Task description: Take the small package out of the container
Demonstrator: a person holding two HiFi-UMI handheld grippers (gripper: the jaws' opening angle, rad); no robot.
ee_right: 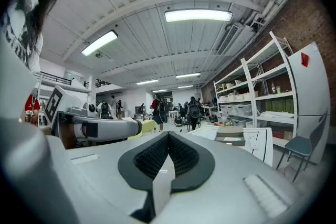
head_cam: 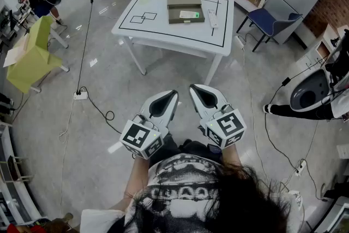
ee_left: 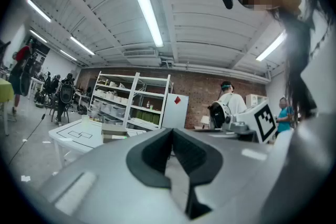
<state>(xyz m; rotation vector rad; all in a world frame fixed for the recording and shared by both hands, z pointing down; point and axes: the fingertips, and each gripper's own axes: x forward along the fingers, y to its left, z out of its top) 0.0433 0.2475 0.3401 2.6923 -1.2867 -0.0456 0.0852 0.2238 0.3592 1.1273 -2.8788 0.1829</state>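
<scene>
Table (head_cam: 163, 29), small package (head_cam: 189, 15) in container (head_cam: 185, 21), well beyond left gripper (head_cam: 173, 94), right gripper (head_cam: 194, 88)

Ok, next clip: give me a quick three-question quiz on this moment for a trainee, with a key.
1. True or false: the left gripper and the right gripper are both shut with nothing between their jaws.
2. Where does the container stand? A) on the floor B) on the white table C) between a gripper's jaws
3. Short answer: is either gripper touching the small package?

Key:
1. True.
2. B.
3. No. Both grippers are held close to the person's body, well short of the table, and the package lies in the container.
</scene>
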